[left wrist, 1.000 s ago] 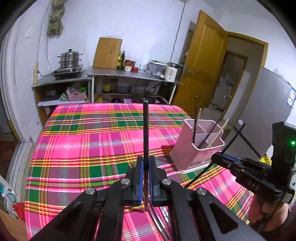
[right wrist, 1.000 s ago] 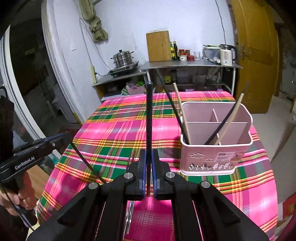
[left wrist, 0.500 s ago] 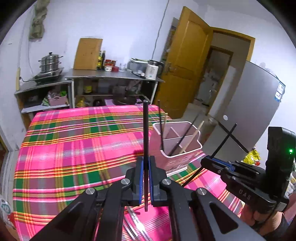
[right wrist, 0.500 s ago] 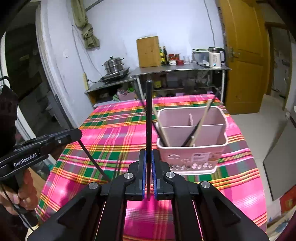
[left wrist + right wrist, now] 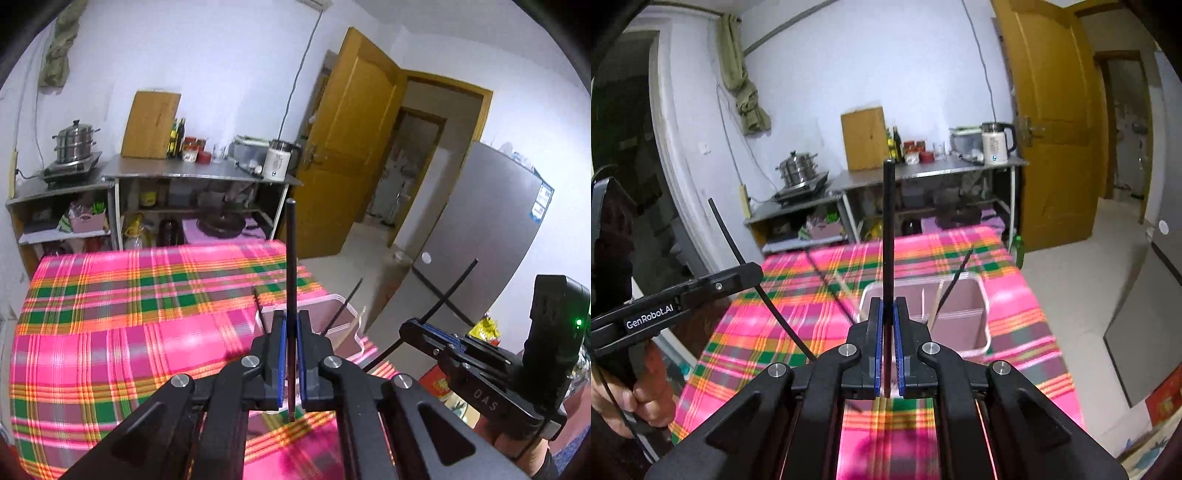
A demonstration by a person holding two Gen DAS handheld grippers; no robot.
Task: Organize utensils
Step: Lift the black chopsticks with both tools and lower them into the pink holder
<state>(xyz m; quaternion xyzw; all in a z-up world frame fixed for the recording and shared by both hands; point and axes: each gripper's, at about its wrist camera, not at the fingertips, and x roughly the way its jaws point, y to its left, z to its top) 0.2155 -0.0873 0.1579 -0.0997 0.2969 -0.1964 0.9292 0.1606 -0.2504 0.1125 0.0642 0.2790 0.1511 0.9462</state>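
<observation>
Both grippers (image 5: 290,354) (image 5: 888,347) are clamped on a black chopstick (image 5: 291,295) (image 5: 888,236) each. The pink holder (image 5: 964,328) sits just ahead on the table; I'd tip the sticks tip-down over one compartment before letting go.

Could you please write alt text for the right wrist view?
The right gripper clamps an upright black chopstick above a pink utensil holder on a plaid tablecloth; the left gripper holds another at left.

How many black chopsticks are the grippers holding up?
2. One thin black chopstick is clamped upright in the left gripper; the other black chopstick is clamped in the right gripper. More sticks stand in the pink plastic holder.
</observation>
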